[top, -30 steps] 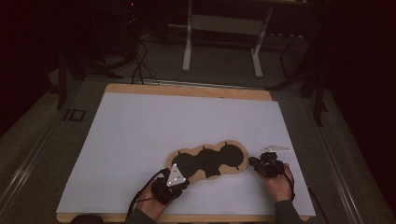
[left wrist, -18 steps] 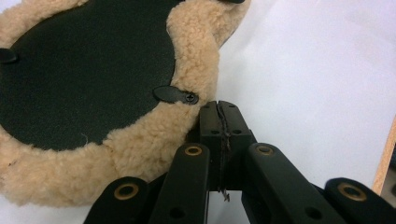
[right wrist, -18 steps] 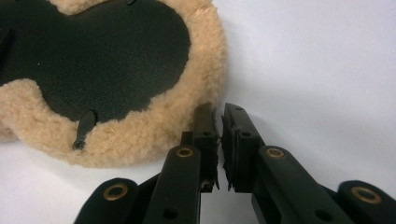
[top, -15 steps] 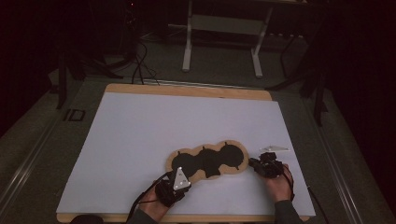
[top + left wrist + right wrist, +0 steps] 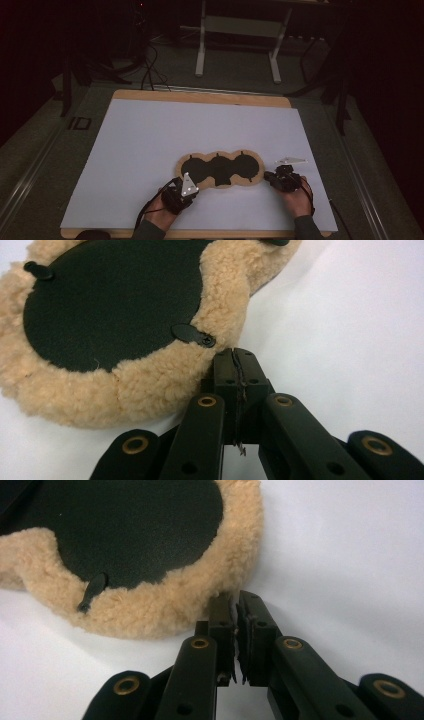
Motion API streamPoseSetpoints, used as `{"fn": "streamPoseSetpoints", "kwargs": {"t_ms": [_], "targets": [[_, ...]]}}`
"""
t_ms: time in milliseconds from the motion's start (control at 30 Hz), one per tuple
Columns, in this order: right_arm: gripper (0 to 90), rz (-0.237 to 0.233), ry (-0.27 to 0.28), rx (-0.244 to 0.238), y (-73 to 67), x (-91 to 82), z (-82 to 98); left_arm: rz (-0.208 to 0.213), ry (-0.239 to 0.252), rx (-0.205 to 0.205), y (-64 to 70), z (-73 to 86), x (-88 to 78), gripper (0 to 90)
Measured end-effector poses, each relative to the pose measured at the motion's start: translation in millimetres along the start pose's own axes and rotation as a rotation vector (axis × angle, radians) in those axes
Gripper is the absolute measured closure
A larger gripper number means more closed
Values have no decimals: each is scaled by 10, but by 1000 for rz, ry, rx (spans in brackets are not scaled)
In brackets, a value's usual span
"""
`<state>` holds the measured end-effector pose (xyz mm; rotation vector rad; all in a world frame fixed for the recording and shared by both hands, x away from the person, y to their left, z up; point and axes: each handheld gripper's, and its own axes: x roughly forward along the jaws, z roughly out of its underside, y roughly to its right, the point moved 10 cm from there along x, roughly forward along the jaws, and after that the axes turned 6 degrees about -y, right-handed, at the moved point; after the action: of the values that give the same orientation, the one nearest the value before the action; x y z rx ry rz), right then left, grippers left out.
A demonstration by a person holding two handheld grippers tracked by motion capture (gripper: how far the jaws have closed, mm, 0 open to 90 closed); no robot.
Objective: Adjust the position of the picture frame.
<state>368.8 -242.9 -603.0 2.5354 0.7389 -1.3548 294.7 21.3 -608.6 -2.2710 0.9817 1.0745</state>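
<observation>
On white table (image 5: 150, 150), three-lobed fleecy pad (image 5: 220, 169)

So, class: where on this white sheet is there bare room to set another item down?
The far half of the white sheet, between the fleece pad and the table's far edge, is bare, as is its left side. The near strip is crowded: left gripper and right gripper flank the pad.
</observation>
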Motion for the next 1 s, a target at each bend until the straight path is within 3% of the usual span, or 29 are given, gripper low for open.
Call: {"fn": "streamPoseSetpoints", "kwargs": {"t_ms": [167,333,567,1000], "targets": [[848,-6,-3,-9,-26,1,1,-11,-6,-17,-81,14,-8,900],[859,-9,-13,-16,-62,-10,15,13,-25,-53,-159,67,-37,900],[897,-18,-32,-55,-154,-41,36,-1,-35,-62,-227,95,-55,900],[897,-17,-18,-46,-203,12,-28,-30,-32,-118,-393,120,-70,900]]}}
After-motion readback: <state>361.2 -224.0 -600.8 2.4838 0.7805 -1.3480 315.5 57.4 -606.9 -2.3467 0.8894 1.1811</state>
